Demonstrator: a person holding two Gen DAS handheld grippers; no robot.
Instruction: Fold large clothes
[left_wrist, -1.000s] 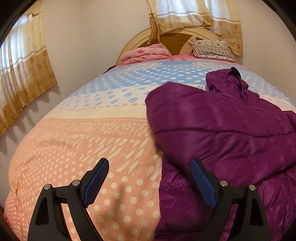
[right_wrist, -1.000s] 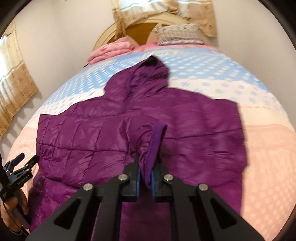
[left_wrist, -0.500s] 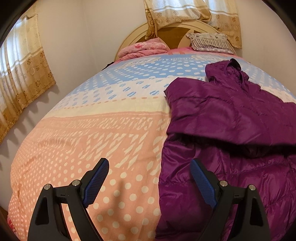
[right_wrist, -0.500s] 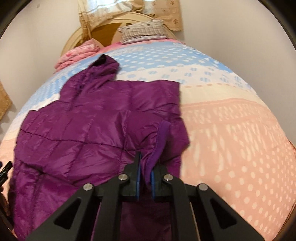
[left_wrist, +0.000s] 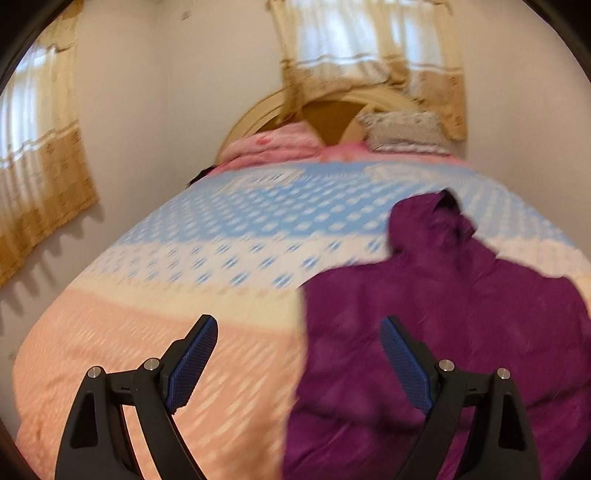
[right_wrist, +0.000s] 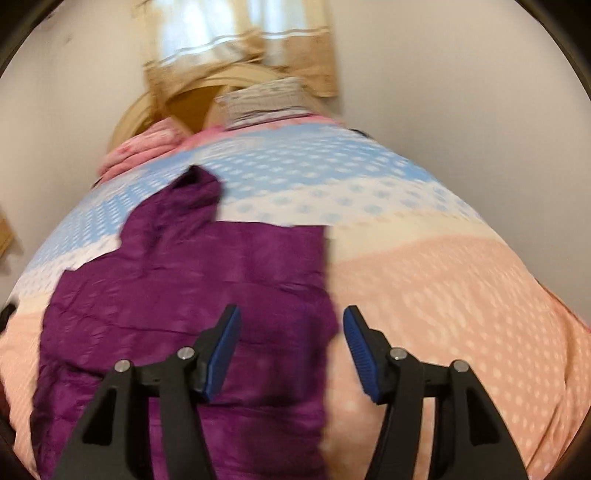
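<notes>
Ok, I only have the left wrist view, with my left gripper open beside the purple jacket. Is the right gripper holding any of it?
Observer: No. The right gripper is open. Its jaws have just been opening, and no fabric is pinched between the pads. The purple hooded jacket lies on the bed below it.
Operator: How does the jacket's right side look?
Observer: It looks folded in. The right edge runs fairly straight from the shoulder toward the hem.
Operator: What's beyond that edge?
Observer: The peach dotted duvet, with no sleeve sticking out over it.
</notes>
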